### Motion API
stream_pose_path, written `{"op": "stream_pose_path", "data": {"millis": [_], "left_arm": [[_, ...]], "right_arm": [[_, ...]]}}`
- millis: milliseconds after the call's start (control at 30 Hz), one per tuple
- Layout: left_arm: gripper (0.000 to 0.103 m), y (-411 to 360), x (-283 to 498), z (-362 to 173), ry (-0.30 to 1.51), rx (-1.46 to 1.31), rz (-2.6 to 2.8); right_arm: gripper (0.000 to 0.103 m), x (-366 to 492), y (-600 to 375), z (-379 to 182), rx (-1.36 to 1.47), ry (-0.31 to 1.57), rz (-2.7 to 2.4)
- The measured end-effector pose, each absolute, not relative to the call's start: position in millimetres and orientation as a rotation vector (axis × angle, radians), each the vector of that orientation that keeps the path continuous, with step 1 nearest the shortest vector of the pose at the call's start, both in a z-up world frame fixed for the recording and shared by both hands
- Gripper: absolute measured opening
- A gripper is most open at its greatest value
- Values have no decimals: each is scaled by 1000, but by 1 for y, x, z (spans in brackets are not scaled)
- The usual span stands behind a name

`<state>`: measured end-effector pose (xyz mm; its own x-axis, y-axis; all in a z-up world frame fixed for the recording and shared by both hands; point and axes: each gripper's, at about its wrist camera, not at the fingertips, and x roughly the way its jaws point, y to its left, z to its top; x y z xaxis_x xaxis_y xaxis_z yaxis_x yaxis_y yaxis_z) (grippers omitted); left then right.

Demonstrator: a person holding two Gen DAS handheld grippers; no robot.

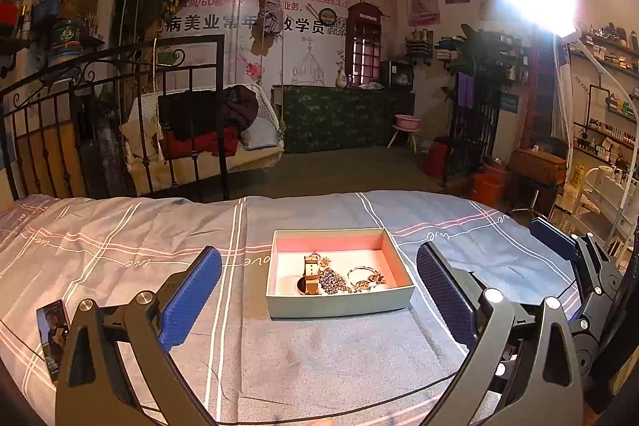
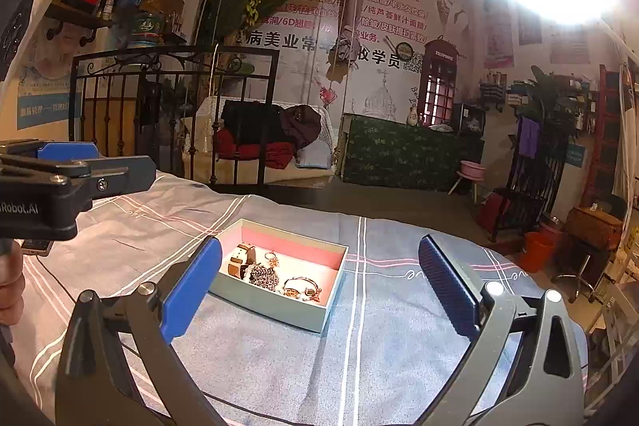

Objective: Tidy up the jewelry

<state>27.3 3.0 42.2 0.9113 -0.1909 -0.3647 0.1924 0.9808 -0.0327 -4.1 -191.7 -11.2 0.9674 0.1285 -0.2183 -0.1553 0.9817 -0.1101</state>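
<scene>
Nearly done by the look: watch (image 1: 310,274), beads (image 1: 332,280), bangle (image 1: 365,278) already in box (image 1: 339,302) at 12 o'clock, nothing loose on bedsheet (image 1: 120,258); left gripper (image 1: 319,300) and right gripper (image 2: 319,290) both spread, empty.

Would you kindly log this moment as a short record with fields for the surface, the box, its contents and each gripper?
surface: striped bedsheet
box: open, pale green box with pink inner walls, resting on the bedsheet
contents: watch, beaded piece, bangle, all inside the box
left gripper: open, empty, facing the box
right gripper: open, empty, box lies left of its centre line
also present: phone on the bedsheet, left of the left gripper
</scene>
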Motion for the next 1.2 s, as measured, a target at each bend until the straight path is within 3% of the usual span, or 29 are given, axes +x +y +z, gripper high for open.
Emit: {"op": "stream_pose_path", "data": {"millis": [1200], "left_arm": [[97, 20, 28, 42, 390, -18, -134]], "right_arm": [[97, -3, -191, -5, -127, 220, 147]]}}
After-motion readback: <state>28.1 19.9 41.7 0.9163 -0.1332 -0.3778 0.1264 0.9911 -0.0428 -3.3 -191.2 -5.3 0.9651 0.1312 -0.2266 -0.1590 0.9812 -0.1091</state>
